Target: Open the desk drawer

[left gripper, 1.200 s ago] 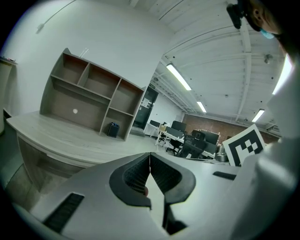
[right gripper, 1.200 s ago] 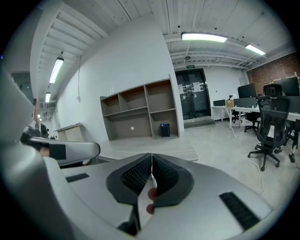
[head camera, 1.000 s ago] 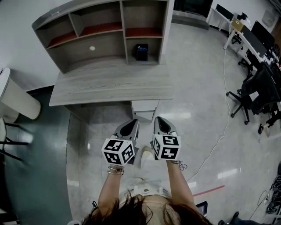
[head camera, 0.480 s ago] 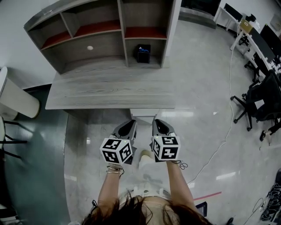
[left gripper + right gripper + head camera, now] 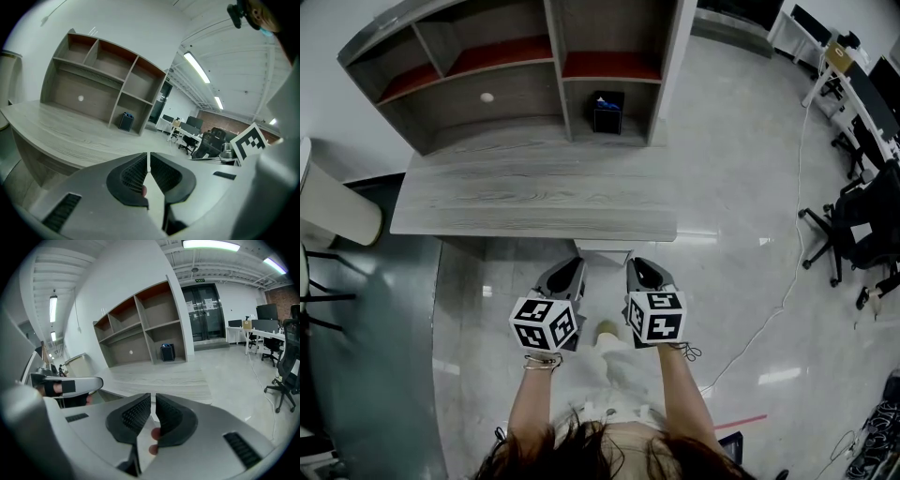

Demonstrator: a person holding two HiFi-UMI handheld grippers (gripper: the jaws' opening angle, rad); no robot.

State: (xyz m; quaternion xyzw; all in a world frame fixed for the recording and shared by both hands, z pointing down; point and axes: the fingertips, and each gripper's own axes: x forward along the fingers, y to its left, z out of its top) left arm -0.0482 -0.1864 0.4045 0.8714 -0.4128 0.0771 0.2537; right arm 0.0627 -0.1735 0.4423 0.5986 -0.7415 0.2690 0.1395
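Head view: left tool (image 5: 570, 263) and right tool (image 5: 639, 263), both pressed together and empty, hover near the worktop (image 5: 534, 202). The desk drawer (image 5: 602, 247) looks untouched, so the opening is not yet begun.

Both forearms reach forward; left gripper (image 5: 568, 270) and right gripper (image 5: 641, 270) side by side, jaws seemingly closed.

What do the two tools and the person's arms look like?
Both the left tool and right tool have light grey, wedge-shaped shells with black ribbed pads. Each carries a white cube printed with black square markers at its rear. No sleeves show; the left wrist wears thin bracelets, and a dark cord loops at the right wrist.
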